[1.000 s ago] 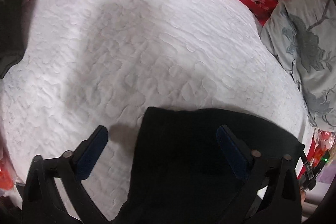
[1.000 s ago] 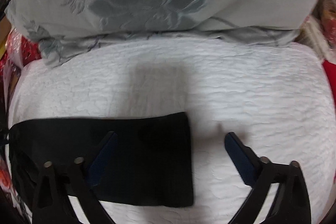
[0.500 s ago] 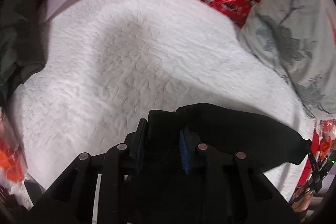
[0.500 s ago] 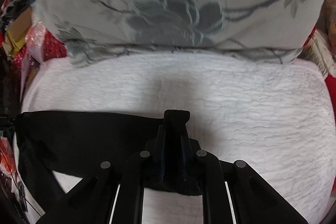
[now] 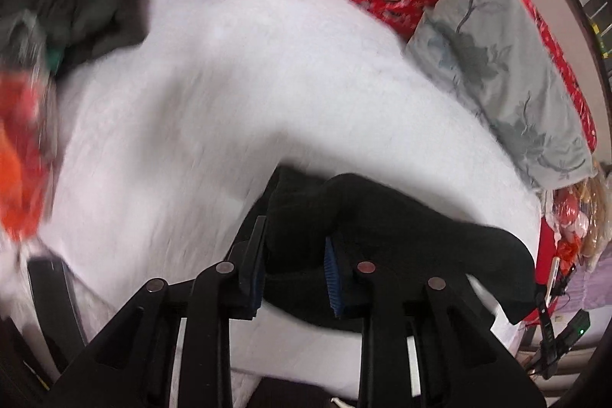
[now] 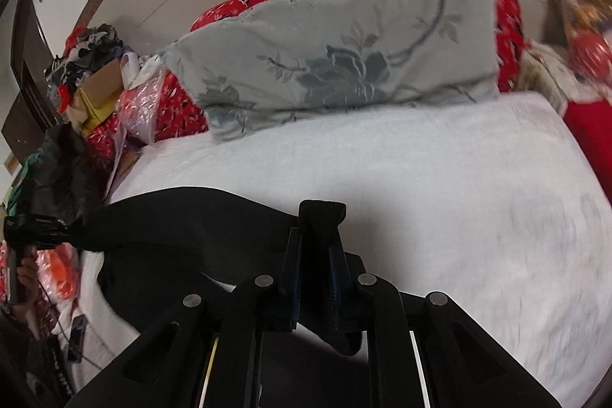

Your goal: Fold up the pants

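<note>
Now both claws, left claw [image 5: 293, 266] and right claw [image 6: 314, 278], clamped on black pants [image 6: 183, 236] above white bed [image 6: 459, 197]

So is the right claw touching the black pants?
Touching. The right wrist view shows the right claw shut on a fold of the pants, cloth pinched between its fingers.

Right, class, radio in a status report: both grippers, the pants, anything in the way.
Left gripper shut on black pants. Right gripper shut on pants, edge lifted off white bedspread. Grey floral pillow ahead, clear of pants.
</note>
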A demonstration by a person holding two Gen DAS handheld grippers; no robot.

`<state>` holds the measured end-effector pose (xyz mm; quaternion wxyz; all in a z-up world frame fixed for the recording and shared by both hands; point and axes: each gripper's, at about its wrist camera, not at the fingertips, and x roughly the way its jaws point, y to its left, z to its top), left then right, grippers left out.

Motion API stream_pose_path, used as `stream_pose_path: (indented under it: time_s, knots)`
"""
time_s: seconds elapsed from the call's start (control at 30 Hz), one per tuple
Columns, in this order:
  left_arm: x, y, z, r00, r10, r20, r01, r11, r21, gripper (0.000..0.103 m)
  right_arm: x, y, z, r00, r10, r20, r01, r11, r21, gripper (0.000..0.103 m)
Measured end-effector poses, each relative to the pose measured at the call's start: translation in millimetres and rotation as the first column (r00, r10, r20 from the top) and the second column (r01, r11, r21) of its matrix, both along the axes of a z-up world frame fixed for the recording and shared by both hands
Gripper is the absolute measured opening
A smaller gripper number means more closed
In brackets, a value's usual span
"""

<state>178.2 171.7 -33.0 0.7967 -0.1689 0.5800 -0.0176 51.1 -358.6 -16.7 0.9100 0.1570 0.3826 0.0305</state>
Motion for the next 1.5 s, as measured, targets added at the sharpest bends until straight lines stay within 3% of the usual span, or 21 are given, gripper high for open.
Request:
stream_pose_path:
  time_s: [0.1, 0.2, 0.27, 0.37, 0.43, 0.5, 0.6, 0.67, 0.8, 0.93, 1.1, 1.13, 1.17, 1.2, 1.23, 1.27, 1.3, 1.37, 1.43, 1.5]
  knots:
    - [-17, 6, -42, 0.994, 0.011, -0.105, -0.008, 1.000, 0.022, 0.024, -30, 8, -20, 0.999, 0.007, -0.054, -0.009, 0.999, -0.040, 0.016]
    - [-28, 15, -64, 0.984, 0.039, -0.173, -0.044, 0.999, -0.027, 0.025, -48, 17, -44, 0.991, -0.013, -0.132, -0.005, 0.991, -0.132, 0.018]
    - [-38, 22, -61, 0.985, 0.056, -0.163, -0.067, 0.996, -0.066, 0.027, -60, 14, -45, 0.989, -0.021, -0.145, 0.004, 0.993, -0.117, 0.019]
    - [-55, 29, -47, 0.990, 0.056, -0.128, -0.068, 0.993, -0.096, 0.028, -88, 3, -37, 0.987, -0.059, -0.151, 0.041, 0.992, -0.121, 0.032]
    - [-67, 31, -36, 0.993, 0.052, -0.110, -0.067, 0.988, -0.136, 0.028, -106, -7, -28, 0.984, -0.091, -0.156, 0.072, 0.990, -0.124, 0.033]
    - [-73, 28, -29, 0.995, 0.041, -0.089, -0.056, 0.984, -0.170, 0.031, -121, -19, -18, 0.980, -0.134, -0.148, 0.122, 0.989, -0.086, 0.034]
    - [-72, 8, -21, 0.999, 0.015, -0.051, -0.023, 0.984, -0.175, 0.054, -130, -30, -10, 0.977, -0.160, -0.138, 0.173, 0.981, 0.087, 0.048]
    - [-67, -5, -25, 0.998, 0.004, -0.056, -0.013, 0.988, -0.153, 0.055, -122, -29, -16, 0.976, -0.146, -0.163, 0.186, 0.946, 0.266, 0.054]
    - [-50, -23, -44, 0.993, -0.010, -0.115, -0.011, 0.984, -0.176, 0.055, -102, -10, -45, 0.963, -0.106, -0.246, 0.216, 0.851, 0.479, 0.054]
    - [-42, -22, -54, 0.990, 0.014, -0.143, -0.038, 0.985, -0.166, 0.055, -81, -2, -70, 0.937, -0.150, -0.315, 0.309, 0.776, 0.549, 0.054]
    - [-32, -16, -67, 0.981, 0.059, -0.184, -0.088, 0.984, -0.157, 0.055, -65, -4, -96, 0.878, -0.241, -0.413, 0.456, 0.683, 0.571, 0.054]
    - [-27, -15, -71, 0.977, 0.070, -0.200, -0.102, 0.983, -0.156, 0.050, -64, -6, -103, 0.866, -0.258, -0.429, 0.482, 0.661, 0.575, 0.054]
    - [-25, -13, -72, 0.975, 0.080, -0.208, -0.114, 0.980, -0.160, 0.040, -64, -8, -108, 0.859, -0.265, -0.438, 0.496, 0.642, 0.585, 0.050]
    - [-21, -12, -72, 0.972, 0.085, -0.218, -0.124, 0.977, -0.175, 0.017, -63, -11, -113, 0.852, -0.275, -0.446, 0.510, 0.629, 0.587, 0.044]
    - [-18, -13, -71, 0.971, 0.084, -0.225, -0.129, 0.973, -0.193, 0.011, -59, -14, -115, 0.847, -0.279, -0.452, 0.516, 0.635, 0.575, 0.020]
    - [-16, -12, -66, 0.970, 0.093, -0.223, -0.141, 0.968, -0.207, 0.010, -53, -17, -113, 0.848, -0.276, -0.453, 0.512, 0.648, 0.564, 0.004]
    - [-15, -11, -60, 0.972, 0.103, -0.211, -0.150, 0.963, -0.222, 0.006, -49, -22, -107, 0.855, -0.280, -0.436, 0.503, 0.654, 0.566, 0.003]
    - [-18, -6, -39, 0.984, 0.112, -0.141, -0.145, 0.956, -0.254, 0.005, -42, -27, -77, 0.904, -0.294, -0.312, 0.427, 0.674, 0.602, 0.003]
    - [-20, -7, -33, 0.990, 0.093, -0.105, -0.112, 0.972, -0.204, 0.005, -38, -21, -50, 0.944, -0.257, -0.209, 0.331, 0.746, 0.579, 0.003]
    - [-21, -9, -46, 0.987, 0.073, -0.140, -0.094, 0.985, -0.147, 0.005, -40, -16, -62, 0.938, -0.224, -0.263, 0.338, 0.756, 0.560, 0.004]
